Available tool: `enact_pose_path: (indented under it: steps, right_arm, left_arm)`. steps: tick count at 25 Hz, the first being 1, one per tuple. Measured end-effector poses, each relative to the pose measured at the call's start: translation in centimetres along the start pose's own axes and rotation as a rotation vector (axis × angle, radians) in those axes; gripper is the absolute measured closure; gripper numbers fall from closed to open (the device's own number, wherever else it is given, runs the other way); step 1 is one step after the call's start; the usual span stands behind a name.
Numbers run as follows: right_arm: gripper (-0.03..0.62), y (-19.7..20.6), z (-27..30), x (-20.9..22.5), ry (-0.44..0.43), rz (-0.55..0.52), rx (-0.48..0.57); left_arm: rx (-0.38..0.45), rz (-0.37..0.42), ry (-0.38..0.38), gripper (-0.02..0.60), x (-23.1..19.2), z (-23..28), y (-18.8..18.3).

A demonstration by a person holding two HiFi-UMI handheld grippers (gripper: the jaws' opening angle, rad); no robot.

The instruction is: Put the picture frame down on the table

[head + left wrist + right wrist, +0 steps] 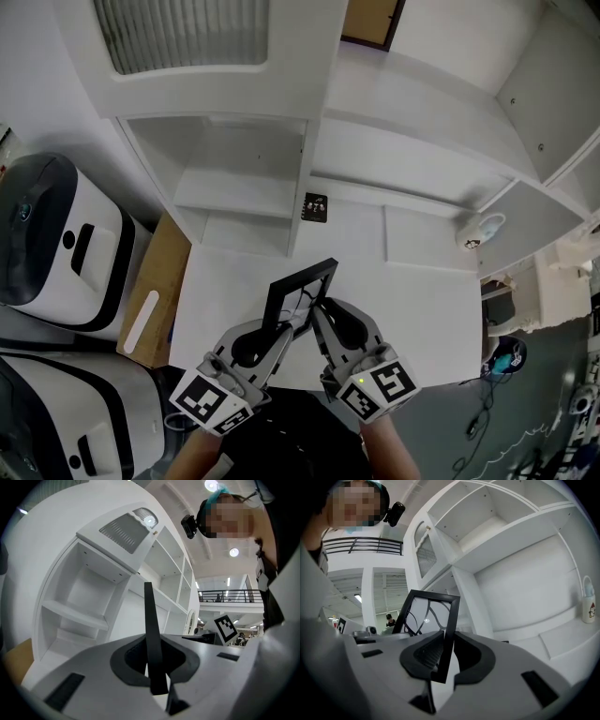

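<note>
Picture frame stands upright between your two hands, not yet laid flat. Your left claw is clamped narrow on its left edge, which seems to be what carries it. Your right claw straddles the right edge with jaws partly spread and a sliver of gap beside one pad, steadying at most. Just beyond lies the white table where the frame likely belongs, with white shelves behind.
</note>
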State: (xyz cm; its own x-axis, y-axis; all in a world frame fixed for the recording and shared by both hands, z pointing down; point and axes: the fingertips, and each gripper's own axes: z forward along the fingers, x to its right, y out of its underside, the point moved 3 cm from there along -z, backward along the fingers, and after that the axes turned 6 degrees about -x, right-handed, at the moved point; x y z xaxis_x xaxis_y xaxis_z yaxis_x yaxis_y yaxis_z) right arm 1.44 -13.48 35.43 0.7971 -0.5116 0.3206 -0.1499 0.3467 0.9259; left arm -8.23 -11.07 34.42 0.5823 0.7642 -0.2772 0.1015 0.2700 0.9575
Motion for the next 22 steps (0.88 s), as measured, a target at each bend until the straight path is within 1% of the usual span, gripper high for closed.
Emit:
enact_pose_path:
  steps: [5,10,16,22]
  right_arm:
    - [0.528,0.0,0.0,0.5,0.039,0.027,-0.008]
    - [0.528,0.2,0.1,0.7,0.071,0.029,-0.016]
    - [0.530,0.5,0.0,1.1,0.103,0.044,-0.019]
    - [0.530,0.8,-0.1,1.5,0.145,0.053,-0.027]
  left_arm:
    - [-0.034,-0.012,-0.030,0.555,-0.4,0.5,0.6]
    - [-0.055,-0.015,-0.058,0.554,-0.8,0.8,0.9]
    - [-0.088,0.010,-0.110,0.531,-1.0,1.3,1.4]
    - [-0.107,0.008,-0.162,0.491,-1.6,1.4,1.8]
